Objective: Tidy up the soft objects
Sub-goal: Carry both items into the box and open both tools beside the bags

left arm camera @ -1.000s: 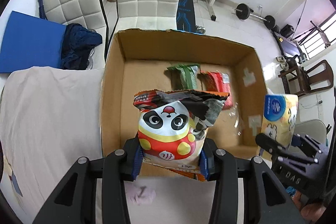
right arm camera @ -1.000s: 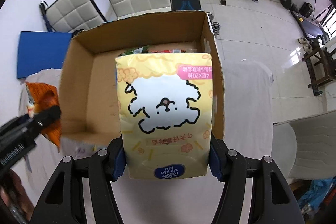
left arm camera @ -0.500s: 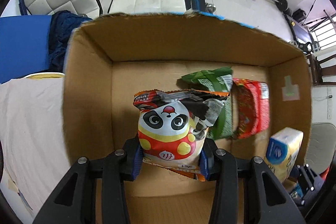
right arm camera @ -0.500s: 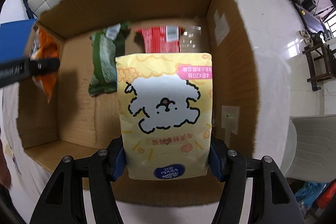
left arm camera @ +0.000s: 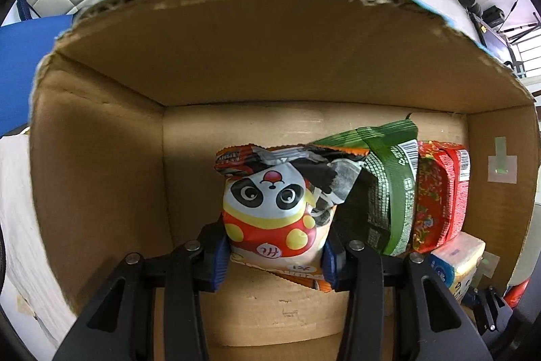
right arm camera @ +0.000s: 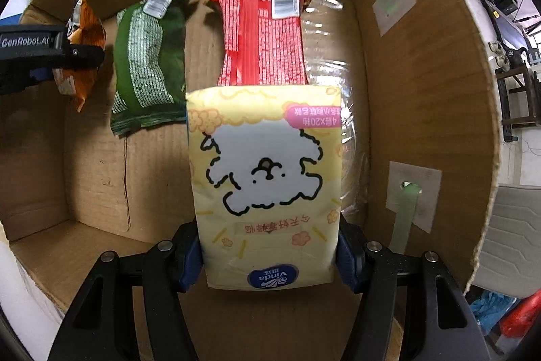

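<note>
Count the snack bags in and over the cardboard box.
3. The panda snack bag is gripped in the left gripper's jaws above the box floor; the green bag and the red bag lie side by side at the far wall. More could be hidden behind the tissue pack.

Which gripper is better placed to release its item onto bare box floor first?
Left, probably. Its panda snack bag hangs over bare cardboard floor; the right's tissue pack overlaps the red packet.

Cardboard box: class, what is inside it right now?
On the cardboard box floor lie a green packet and a red packet, whose near end the held tissue pack covers. The panda snack bag hangs inside.
</note>
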Available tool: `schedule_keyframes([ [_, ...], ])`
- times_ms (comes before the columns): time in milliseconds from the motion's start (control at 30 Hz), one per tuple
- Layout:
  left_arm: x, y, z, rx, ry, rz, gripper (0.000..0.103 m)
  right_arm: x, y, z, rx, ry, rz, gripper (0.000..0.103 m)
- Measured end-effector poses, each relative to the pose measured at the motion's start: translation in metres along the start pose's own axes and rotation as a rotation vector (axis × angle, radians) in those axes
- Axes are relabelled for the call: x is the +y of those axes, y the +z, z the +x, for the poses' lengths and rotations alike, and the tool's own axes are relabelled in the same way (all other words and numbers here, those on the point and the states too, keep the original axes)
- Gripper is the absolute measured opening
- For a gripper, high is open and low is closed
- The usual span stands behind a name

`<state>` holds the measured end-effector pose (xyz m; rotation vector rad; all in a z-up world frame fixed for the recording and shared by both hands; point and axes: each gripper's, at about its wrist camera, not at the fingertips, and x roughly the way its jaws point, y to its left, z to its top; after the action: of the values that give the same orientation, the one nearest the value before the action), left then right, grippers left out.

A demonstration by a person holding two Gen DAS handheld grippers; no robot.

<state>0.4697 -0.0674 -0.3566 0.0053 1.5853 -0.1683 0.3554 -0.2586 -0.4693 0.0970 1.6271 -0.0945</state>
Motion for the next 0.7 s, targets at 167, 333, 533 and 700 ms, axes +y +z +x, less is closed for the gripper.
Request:
schedule_keyframes([
  [167, 0.006, 0.002, 0.008, 0.052, -0.023, -0.044, 0.043, -0.004, 0.006, 0.006, 0.026, 0.021, 0.011, 0.067],
  [333, 0.013, 0.002, -0.001, 0.055, -0.041, -0.073, 0.05, -0.006, 0.004, -0.002, 0.044, 0.032, 0.019, 0.067],
  [533, 0.01, -0.006, -0.023, 0.029, -0.038, -0.065, 0.052, -0.008, 0.003, -0.019, 0.031, 0.028, 0.023, 0.067],
  [700, 0.008, -0.023, -0.045, -0.01, -0.049, -0.061, 0.052, -0.013, 0.005, -0.05, -0.026, 0.031, 0.033, 0.069],
])
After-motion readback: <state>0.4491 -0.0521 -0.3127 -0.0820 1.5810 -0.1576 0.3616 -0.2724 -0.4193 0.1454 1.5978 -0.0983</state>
